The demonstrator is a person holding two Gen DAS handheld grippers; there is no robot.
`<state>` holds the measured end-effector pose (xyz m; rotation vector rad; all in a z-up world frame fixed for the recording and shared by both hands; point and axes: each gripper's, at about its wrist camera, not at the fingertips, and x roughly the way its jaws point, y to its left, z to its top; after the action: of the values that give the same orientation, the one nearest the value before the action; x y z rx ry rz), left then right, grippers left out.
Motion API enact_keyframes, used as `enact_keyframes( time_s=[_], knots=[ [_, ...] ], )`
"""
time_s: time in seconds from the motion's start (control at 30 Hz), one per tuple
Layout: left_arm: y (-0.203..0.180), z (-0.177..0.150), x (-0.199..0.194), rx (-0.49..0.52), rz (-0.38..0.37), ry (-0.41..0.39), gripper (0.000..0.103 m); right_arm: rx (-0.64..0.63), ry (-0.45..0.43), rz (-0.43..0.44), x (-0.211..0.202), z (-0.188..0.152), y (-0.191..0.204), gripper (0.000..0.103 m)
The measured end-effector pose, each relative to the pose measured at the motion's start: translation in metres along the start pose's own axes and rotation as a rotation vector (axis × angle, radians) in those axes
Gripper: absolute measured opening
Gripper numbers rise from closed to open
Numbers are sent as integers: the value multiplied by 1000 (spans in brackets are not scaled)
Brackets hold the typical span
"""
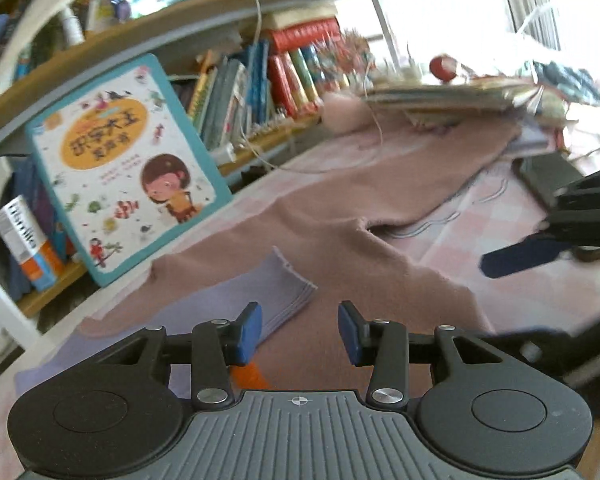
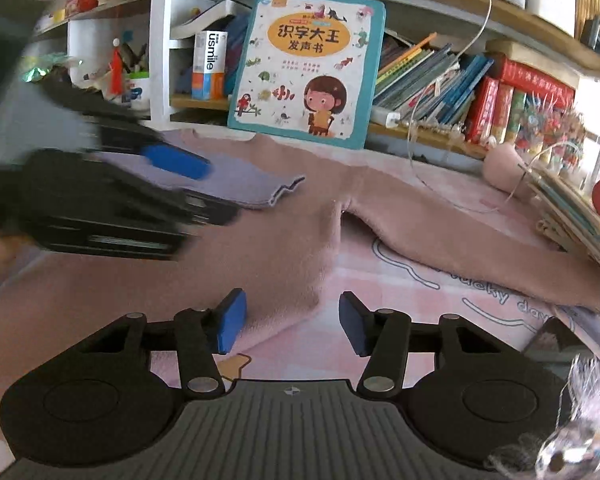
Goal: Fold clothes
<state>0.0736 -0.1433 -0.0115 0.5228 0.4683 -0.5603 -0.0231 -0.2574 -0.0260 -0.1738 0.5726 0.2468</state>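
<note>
Both the left gripper [image 1: 299, 332] and right gripper [image 2: 292, 326] hover spread over the pink sweater [image 2: 260, 248], apparently touching nothing; a lilac cloth [image 1: 236, 300] lies on it.

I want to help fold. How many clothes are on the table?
2: a pink sweater spread across the table, and a purple folded cloth lying on its far left part. More may be hidden under it.

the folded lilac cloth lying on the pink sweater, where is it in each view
Left wrist view: the folded lilac cloth sits low and centre-left, just ahead of the left hand-held gripper, on the pink sweater.
Right wrist view: upper left of centre, partly behind the blurred left hand-held gripper.
Shared landmark: the teal-edged children's book leaning on the shelf behind the sweater.
</note>
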Motion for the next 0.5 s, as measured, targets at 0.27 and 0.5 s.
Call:
enact_keyframes(
  time_s=[0.27, 0.5],
  knots=[
    [3, 6, 25, -39, 75, 11, 4, -35, -12, -33, 0, -4, 5, 50],
    [73, -7, -44, -185, 147, -122, 4, 23, 1, -14, 2, -3, -4, 58]
  ],
)
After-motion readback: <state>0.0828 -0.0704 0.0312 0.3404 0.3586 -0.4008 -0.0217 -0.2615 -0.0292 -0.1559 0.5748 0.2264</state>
